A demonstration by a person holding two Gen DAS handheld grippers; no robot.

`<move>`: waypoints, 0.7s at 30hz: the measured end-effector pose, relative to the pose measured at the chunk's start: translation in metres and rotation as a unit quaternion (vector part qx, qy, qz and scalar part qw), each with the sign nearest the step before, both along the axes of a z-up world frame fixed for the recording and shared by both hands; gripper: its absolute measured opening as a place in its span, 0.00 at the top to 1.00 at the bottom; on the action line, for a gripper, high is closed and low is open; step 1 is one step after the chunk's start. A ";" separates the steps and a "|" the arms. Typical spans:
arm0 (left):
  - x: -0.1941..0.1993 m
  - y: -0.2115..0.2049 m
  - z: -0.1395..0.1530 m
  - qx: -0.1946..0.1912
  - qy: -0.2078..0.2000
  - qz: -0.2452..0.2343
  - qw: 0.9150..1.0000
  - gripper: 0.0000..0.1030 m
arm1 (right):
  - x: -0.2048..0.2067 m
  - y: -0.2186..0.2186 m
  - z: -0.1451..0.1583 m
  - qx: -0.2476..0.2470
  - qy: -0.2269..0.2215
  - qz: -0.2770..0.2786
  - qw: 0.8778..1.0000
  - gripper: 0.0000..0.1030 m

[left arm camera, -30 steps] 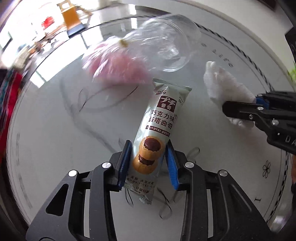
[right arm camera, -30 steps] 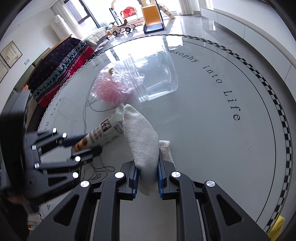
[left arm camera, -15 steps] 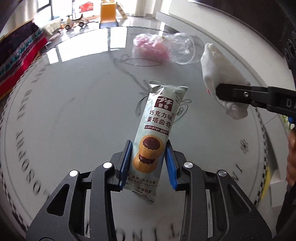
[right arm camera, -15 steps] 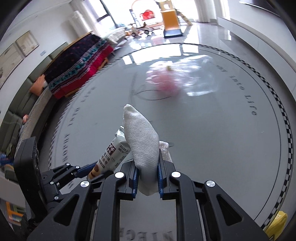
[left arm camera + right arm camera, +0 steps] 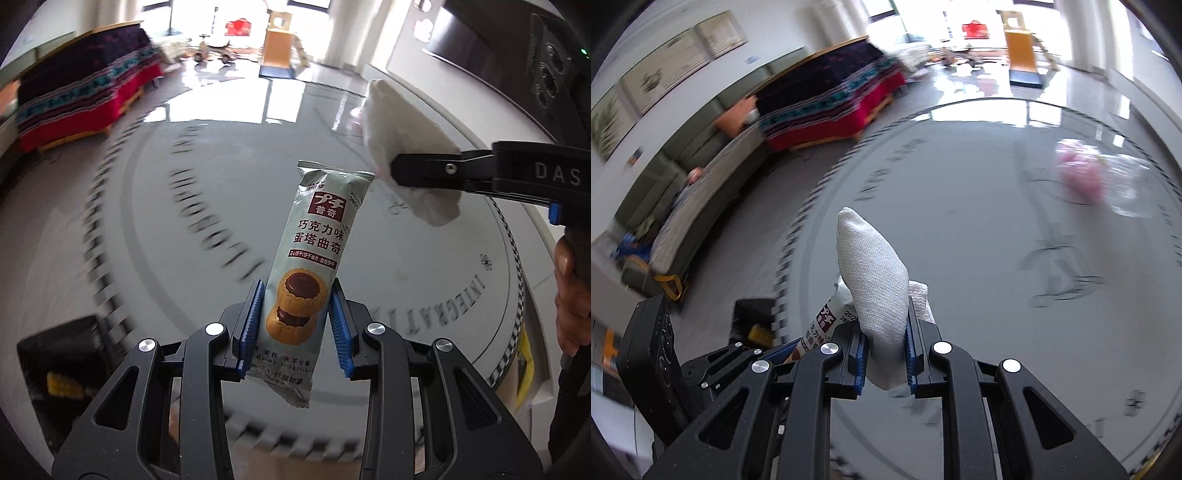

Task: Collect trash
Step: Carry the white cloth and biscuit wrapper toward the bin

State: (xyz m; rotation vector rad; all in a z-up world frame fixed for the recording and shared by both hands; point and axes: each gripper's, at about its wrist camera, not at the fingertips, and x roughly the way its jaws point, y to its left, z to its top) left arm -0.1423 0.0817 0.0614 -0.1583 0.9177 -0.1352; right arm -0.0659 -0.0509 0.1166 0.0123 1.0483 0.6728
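Two pieces of trash are in hand and neither is binned yet. The left gripper (image 5: 297, 326) has its jaws closed on the lower third of a biscuit wrapper (image 5: 314, 266), lifted clear of the round surface (image 5: 166, 206) and hanging over the part near its front edge. The right gripper (image 5: 884, 356) has its jaws pinched tight on a crumpled white tissue (image 5: 875, 273), also held in the air, just beside and a little above the wrapper. Beyond the surface's edge, low on the floor, sits a dark bin (image 5: 751, 321) with something yellow inside; I judge that to be where both pieces go, so the carrying and dropping remain. Left on the surface, toward its far side, are a pink bag (image 5: 1078, 177) and a clear plastic jar (image 5: 1128, 188) lying touching each other, blurred, which probably still want collecting. The wrapper's long axis runs nearly along the left gripper's fingers, its sealed top end pointing away from the camera and leaning slightly toward the tissue, printed face to the lens. The tissue stands up out of its jaws, tapered tip pointing forward.
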 end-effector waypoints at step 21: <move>-0.206 0.205 -0.049 -0.028 0.039 0.350 0.935 0.66 | -0.163 0.271 -0.024 -0.013 0.020 0.301 0.953 0.83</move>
